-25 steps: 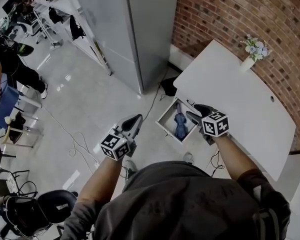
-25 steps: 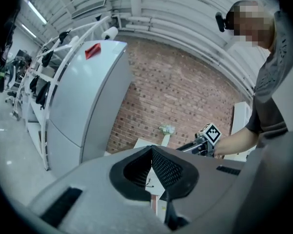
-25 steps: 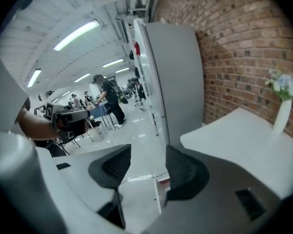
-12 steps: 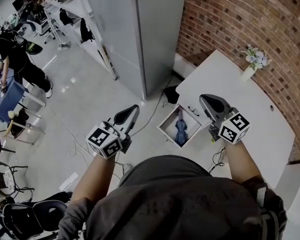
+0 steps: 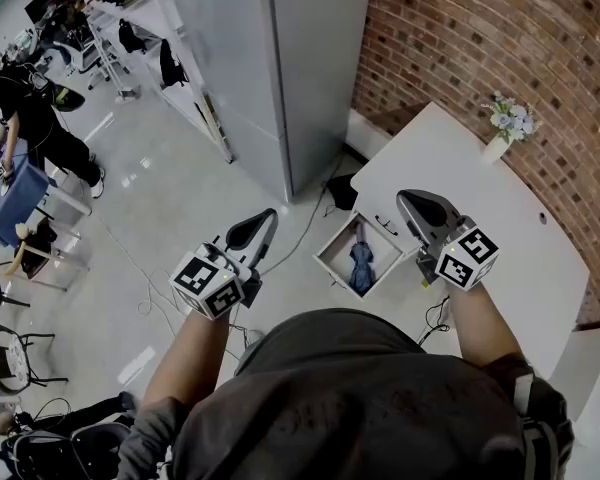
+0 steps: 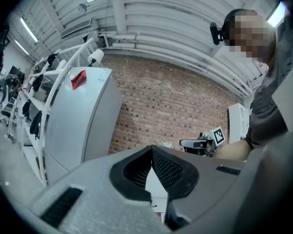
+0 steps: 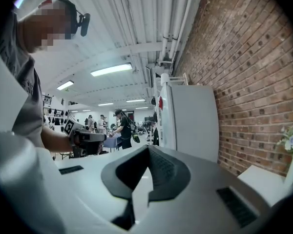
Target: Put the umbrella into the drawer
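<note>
Premises: a workshop with a grey floor (image 5: pixel 170 198) and a brick wall (image 5: pixel 480 28) on the right. A white table (image 5: pixel 510 238) stands along that wall, and on its far end is a vase (image 5: pixel 497 146) of pale flowers. A tall grey cabinet (image 5: pixel 290 58) stands at the wall's left end. A dark item (image 5: pixel 338 180) that we cannot identify sits on the floor between the cabinet and the table. A cable (image 5: pixel 302 220) trails across the floor from there towards the wearer's feet. At far left another person (image 5: pixel 30 118) stands beside racks and chairs, well apart from the work area.

We find the left gripper (image 6: pixel 151 151) with its jaws together at the tips and nothing between them. It is held level over bare floor. The right gripper (image 7: pixel 147 150) is likewise closed and empty. It is held level over the table's near edge.

The drawer (image 5: pixel 328 258) stands pulled out from under the table's left edge. The umbrella (image 5: pixel 361 260), blue and folded, lies inside it. From the head view the drawer sits between the two grippers, nearer the right one. Neither gripper touches the umbrella or the drawer.
</note>
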Action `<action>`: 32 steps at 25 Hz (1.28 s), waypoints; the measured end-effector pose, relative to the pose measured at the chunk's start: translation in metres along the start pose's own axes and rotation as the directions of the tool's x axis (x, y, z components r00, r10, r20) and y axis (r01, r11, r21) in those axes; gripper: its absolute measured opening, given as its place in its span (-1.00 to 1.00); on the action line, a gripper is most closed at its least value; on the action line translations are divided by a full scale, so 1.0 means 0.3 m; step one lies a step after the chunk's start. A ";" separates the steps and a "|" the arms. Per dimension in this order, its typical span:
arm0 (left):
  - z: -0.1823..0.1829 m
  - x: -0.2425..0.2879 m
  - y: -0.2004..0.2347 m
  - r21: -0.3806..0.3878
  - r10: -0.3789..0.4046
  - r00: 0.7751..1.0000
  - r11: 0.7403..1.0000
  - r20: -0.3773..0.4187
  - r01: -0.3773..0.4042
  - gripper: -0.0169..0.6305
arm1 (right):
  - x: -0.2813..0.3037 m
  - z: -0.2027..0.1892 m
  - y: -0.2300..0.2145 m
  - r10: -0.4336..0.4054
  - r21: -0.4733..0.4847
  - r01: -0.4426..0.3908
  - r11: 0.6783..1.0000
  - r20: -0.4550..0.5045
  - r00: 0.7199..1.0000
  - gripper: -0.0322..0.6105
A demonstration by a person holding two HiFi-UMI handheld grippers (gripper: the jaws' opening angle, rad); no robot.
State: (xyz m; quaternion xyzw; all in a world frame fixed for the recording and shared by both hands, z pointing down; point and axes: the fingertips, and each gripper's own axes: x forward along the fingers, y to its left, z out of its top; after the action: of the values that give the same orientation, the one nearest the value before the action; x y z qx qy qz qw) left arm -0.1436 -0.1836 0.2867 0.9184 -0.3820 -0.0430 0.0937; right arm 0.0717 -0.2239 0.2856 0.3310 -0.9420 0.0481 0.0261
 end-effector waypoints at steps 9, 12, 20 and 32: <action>-0.006 -0.001 0.003 0.000 0.001 1.000 1.000 -0.004 -0.001 -0.95 | 0.007 -0.005 0.001 0.002 0.006 -0.002 1.000 -0.005 1.000 -0.93; -0.004 -0.006 0.003 -0.002 -0.001 1.000 1.000 -0.003 0.001 -0.95 | 0.011 -0.008 0.008 0.006 -0.001 -0.006 1.000 -0.007 1.000 -0.93; 0.002 -0.010 0.002 -0.005 0.000 1.000 1.000 -0.007 0.000 -0.95 | 0.019 -0.006 0.021 0.024 -0.019 -0.025 1.000 -0.024 0.999 -0.93; -0.001 -0.017 -0.003 -0.005 -0.003 1.000 1.000 -0.008 0.003 -0.95 | 0.028 -0.005 0.029 0.036 -0.038 -0.037 0.999 -0.034 0.999 -0.93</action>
State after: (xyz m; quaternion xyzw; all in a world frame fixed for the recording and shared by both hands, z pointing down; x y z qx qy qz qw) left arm -0.1465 -0.1793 0.2870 0.9190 -0.3800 -0.0405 0.0976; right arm 0.0597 -0.2223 0.2873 0.3125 -0.9481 0.0359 0.0471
